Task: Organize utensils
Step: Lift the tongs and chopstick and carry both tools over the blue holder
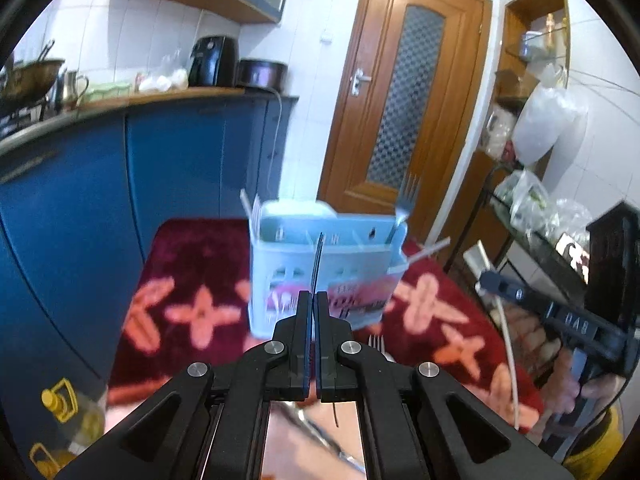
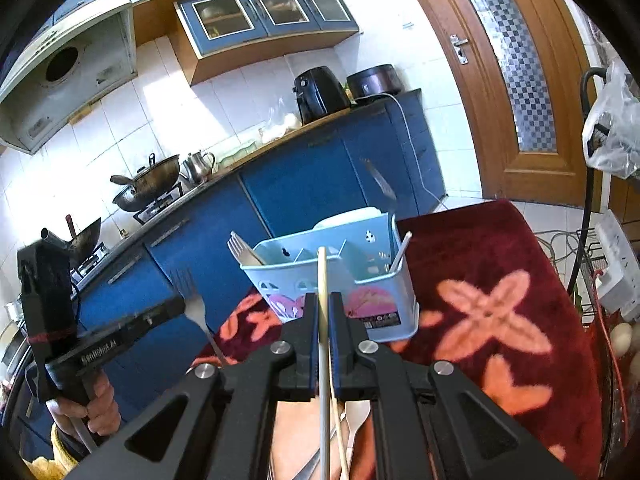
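The left gripper [image 1: 313, 296] is being kept shut on a metal fork [image 2: 192, 304], which is being seen edge-on as a thin dark line from its own camera; the tines are being pointed up, clear of the cloth [image 2: 520, 264]. The right gripper [image 2: 323, 300] is likewise being clamped narrow on a pale chopstick [image 2: 322, 276], gripped partway along with its tip being aimed toward the caddy [image 2: 372, 276]. Both pieces are being held in the air just short of the caddy, not yet inside it. The caddy itself is standing upright on the red flowered cloth, and it is already being partly filled: white plastic forks [image 2: 240, 248] are sitting in one end compartment, a white stick [image 2: 400, 252] is leaning out of the other, and a second metal fork [image 1: 406, 204] is standing at that end. More is being left for later: below the grippers another fork's tines [image 1: 374, 342], a white spoon [image 2: 356, 420] and a second chopstick [image 2: 340, 440] are lying loose. The job is being judged as roughly midway, with two drops pending and several pickups after.
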A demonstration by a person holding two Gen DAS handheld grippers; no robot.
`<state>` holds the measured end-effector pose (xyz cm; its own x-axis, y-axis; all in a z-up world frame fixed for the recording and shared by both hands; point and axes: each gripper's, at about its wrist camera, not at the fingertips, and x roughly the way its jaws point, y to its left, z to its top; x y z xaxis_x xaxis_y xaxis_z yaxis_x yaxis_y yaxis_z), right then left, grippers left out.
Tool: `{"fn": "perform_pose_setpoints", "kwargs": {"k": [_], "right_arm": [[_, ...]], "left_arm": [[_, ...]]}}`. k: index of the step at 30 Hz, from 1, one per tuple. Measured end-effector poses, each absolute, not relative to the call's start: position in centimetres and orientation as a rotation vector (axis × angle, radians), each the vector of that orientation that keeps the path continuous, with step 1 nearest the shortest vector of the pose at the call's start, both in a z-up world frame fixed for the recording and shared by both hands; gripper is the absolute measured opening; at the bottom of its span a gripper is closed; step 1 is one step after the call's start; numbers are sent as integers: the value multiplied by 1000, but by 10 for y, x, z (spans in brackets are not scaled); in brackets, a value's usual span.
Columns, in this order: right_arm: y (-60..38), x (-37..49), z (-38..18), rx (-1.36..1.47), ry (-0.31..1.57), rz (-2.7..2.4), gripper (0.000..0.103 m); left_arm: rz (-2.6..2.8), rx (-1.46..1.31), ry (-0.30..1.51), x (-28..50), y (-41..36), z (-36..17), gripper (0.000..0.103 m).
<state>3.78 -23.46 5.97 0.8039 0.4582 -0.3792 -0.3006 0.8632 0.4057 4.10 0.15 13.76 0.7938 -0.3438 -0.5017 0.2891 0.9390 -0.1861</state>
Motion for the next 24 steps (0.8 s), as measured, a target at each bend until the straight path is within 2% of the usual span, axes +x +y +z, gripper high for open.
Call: {"fn": "perform_pose_setpoints", "kwargs": {"k": [16,24], "right_arm": [[-244,48,51,355,496,395,6],[-251,58,51,360,487,371,6]], "left_arm": [[-236,-20,355,85,-8,222,0],[-197,8,327,116,-19,222,0]]}}
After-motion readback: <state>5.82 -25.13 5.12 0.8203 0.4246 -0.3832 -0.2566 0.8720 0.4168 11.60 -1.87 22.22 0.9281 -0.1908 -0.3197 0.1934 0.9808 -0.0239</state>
